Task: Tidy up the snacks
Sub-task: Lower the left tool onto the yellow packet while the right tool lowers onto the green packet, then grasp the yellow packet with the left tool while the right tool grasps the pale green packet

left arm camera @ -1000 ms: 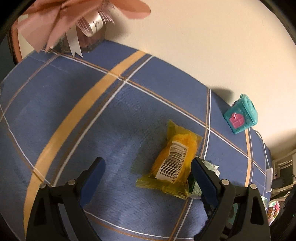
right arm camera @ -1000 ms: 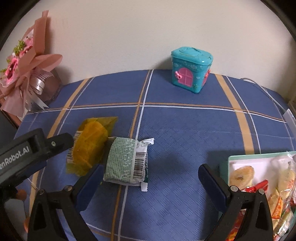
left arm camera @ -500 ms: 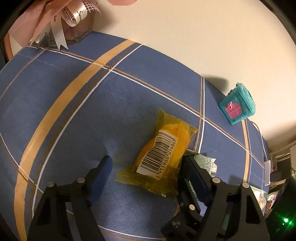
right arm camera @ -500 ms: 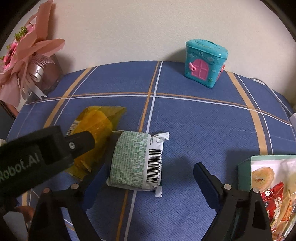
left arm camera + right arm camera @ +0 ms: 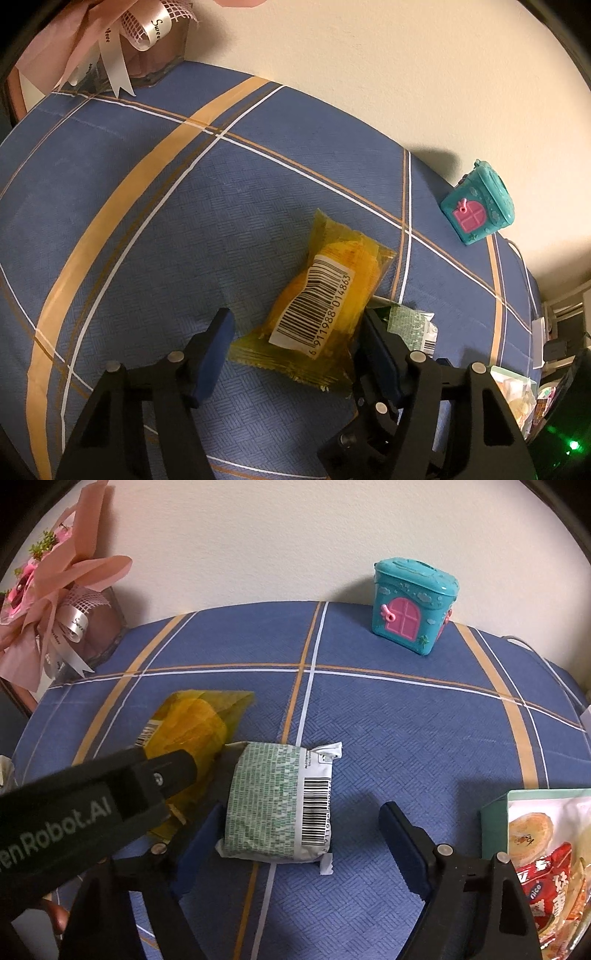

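A yellow snack packet (image 5: 325, 302) with a barcode label lies on the blue plaid tablecloth (image 5: 147, 229). My left gripper (image 5: 295, 354) straddles the packet's near end. Its jaws are closing, and the pads stand close beside the packet without clearly pressing it. Right beside it lies a green-and-white packet (image 5: 280, 805), whose corner shows in the left wrist view (image 5: 410, 325). My right gripper (image 5: 303, 842) is around this packet with jaws closing. Its left finger is at the packet's edge and its right finger stands well apart. The left gripper's black body (image 5: 74, 812) covers part of the yellow packet (image 5: 192, 723).
A teal toy house box (image 5: 413, 605) stands at the back by the wall. A pink bouquet (image 5: 55, 602) fills the back left corner. A pale green tray (image 5: 495, 812) at the right edge holds several snack packets.
Both grippers have come closer to their packets and their jaws have narrowed. The yellow packet now sits between the left fingers, the green-white one between the right fingers.
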`<action>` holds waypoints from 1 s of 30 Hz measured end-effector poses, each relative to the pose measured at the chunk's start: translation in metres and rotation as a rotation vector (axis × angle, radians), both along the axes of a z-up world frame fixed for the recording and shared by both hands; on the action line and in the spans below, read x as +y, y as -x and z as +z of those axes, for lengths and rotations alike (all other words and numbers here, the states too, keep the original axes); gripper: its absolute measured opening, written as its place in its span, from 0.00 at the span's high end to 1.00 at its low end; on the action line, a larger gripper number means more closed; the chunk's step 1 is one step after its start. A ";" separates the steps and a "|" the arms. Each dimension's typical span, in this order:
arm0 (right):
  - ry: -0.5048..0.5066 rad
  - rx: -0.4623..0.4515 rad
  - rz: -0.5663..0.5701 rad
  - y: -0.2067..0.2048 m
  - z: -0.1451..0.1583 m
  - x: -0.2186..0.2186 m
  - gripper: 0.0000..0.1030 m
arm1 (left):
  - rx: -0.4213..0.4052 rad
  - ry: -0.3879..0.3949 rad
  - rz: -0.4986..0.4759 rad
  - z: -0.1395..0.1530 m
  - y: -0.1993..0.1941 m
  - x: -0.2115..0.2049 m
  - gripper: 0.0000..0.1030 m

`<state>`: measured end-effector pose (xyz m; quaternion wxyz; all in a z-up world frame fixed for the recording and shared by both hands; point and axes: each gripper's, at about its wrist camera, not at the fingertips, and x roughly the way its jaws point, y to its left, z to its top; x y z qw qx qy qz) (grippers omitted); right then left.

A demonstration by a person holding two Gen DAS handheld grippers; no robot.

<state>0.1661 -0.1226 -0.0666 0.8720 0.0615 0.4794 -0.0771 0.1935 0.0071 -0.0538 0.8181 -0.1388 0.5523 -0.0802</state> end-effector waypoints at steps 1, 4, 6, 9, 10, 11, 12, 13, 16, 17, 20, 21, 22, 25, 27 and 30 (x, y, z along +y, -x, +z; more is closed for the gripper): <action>-0.004 -0.001 -0.001 0.000 0.000 0.000 0.17 | -0.001 0.000 0.003 0.000 0.000 0.001 0.32; -0.009 -0.003 -0.008 0.000 -0.001 -0.003 0.21 | -0.006 -0.001 0.015 0.000 0.000 0.001 0.32; -0.018 -0.003 -0.020 0.000 -0.001 -0.006 0.24 | -0.007 0.000 0.030 0.001 0.000 0.004 0.32; -0.026 -0.006 -0.039 0.001 0.001 -0.011 0.30 | -0.007 0.002 0.038 0.001 -0.001 0.008 0.32; -0.028 -0.007 -0.043 0.001 0.001 -0.012 0.31 | -0.007 0.002 0.038 0.001 -0.001 0.009 0.32; -0.035 -0.008 -0.047 0.002 0.002 -0.014 0.32 | -0.008 0.001 0.038 0.001 0.000 0.009 0.32; -0.042 -0.009 -0.050 0.002 0.002 -0.016 0.33 | -0.009 -0.001 0.036 0.001 0.000 0.009 0.32; -0.049 -0.009 -0.054 0.002 0.002 -0.018 0.36 | -0.009 -0.003 0.034 0.001 -0.001 0.007 0.32; -0.066 -0.007 -0.069 0.003 0.003 -0.024 0.40 | -0.010 -0.014 0.027 0.002 0.000 0.005 0.33; -0.071 -0.007 -0.074 0.003 0.003 -0.026 0.42 | -0.009 -0.017 0.025 0.003 0.000 0.004 0.34; -0.078 -0.005 -0.093 0.004 0.004 -0.033 0.44 | -0.007 -0.021 0.021 0.003 -0.002 0.003 0.37; -0.077 -0.002 -0.101 0.005 0.005 -0.035 0.44 | -0.006 -0.021 0.020 0.003 -0.002 0.003 0.38; -0.076 0.004 -0.110 0.005 0.005 -0.037 0.45 | -0.005 -0.021 0.019 0.003 -0.002 0.003 0.39; -0.078 0.015 -0.124 0.006 0.007 -0.042 0.46 | -0.013 -0.012 0.018 0.007 -0.002 0.004 0.53; -0.083 0.020 -0.132 0.006 0.008 -0.045 0.47 | -0.015 -0.024 0.016 0.009 -0.001 0.004 0.55; -0.087 0.033 -0.142 0.006 0.009 -0.047 0.48 | -0.013 -0.015 0.022 0.010 -0.002 0.006 0.57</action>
